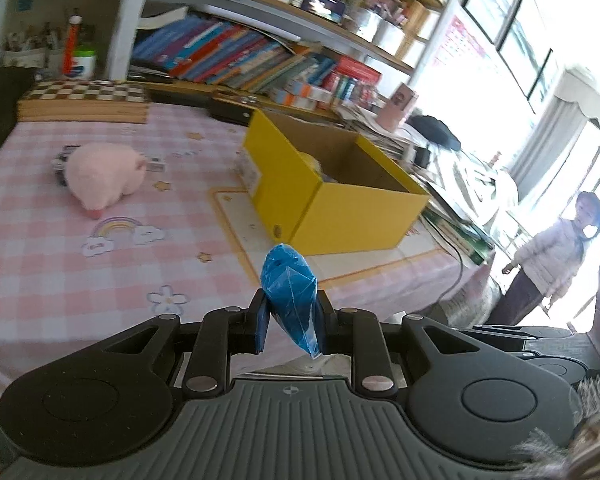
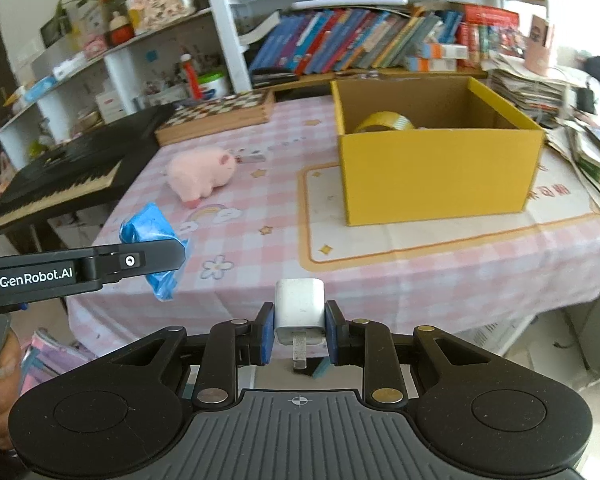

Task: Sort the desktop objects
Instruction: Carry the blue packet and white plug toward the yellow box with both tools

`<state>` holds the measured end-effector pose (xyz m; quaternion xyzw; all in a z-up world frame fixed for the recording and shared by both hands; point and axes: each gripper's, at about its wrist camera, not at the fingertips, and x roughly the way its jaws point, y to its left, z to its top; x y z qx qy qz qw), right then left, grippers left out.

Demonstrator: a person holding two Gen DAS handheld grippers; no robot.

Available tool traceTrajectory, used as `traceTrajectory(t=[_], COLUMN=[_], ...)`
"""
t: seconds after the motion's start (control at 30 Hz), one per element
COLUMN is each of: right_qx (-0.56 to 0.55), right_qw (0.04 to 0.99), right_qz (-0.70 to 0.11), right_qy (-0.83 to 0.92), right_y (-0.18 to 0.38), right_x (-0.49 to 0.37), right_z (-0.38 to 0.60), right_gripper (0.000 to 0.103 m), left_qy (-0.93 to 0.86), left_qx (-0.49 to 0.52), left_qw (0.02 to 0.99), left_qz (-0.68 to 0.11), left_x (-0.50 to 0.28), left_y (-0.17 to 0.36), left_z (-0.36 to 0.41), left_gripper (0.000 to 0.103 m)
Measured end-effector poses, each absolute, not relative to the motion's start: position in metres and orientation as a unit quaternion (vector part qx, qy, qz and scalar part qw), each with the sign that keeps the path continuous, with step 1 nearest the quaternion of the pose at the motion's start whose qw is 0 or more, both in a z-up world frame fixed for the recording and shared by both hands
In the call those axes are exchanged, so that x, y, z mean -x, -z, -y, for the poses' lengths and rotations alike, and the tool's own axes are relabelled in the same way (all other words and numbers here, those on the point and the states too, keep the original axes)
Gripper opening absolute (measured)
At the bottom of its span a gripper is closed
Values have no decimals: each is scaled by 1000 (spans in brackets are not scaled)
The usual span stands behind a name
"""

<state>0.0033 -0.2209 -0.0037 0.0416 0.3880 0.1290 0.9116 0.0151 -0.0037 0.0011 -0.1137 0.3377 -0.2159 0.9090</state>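
while your left gripper (image 1: 290, 312) is pinching a blue plastic packet (image 1: 289, 292) tight between its nearly closed jaws, your right gripper (image 2: 299, 326) is clamping a white usb charger plug (image 2: 299, 306), its metal prong pointing back toward the camera. from the right wrist view, the yellow cardboard box (image 2: 436, 172) is sitting open at one o'clock on the pink checked tablecloth (image 2: 260, 280), with a roll of yellow tape (image 2: 384, 122) lying inside it. the pink plush pig (image 2: 200, 174) is lying at eleven o'clock, well apart from the box. a wooden chessboard (image 2: 216, 114) is resting further back at eleven o'clock, and a black keyboard (image 2: 60, 176) is sitting at ten o'clock.
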Motion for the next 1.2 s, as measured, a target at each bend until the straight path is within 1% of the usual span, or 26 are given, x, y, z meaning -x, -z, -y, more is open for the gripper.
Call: traceTrajectory(t=[0.63, 1.2], right_qx=[-65, -80], right_qw=[913, 905], right_qz=[-396, -409], right_qy=[-75, -87], right_y=[8, 14], right_x=[-15, -68], right_z=[277, 329], right_gripper=[25, 25], left_qy=[280, 280], left_qx=[79, 55], left_qw=[890, 886], left_qz=[-352, -365], left_x=[-42, -89], left_y=[-3, -3], left_z=[74, 136], left_gripper=[21, 21])
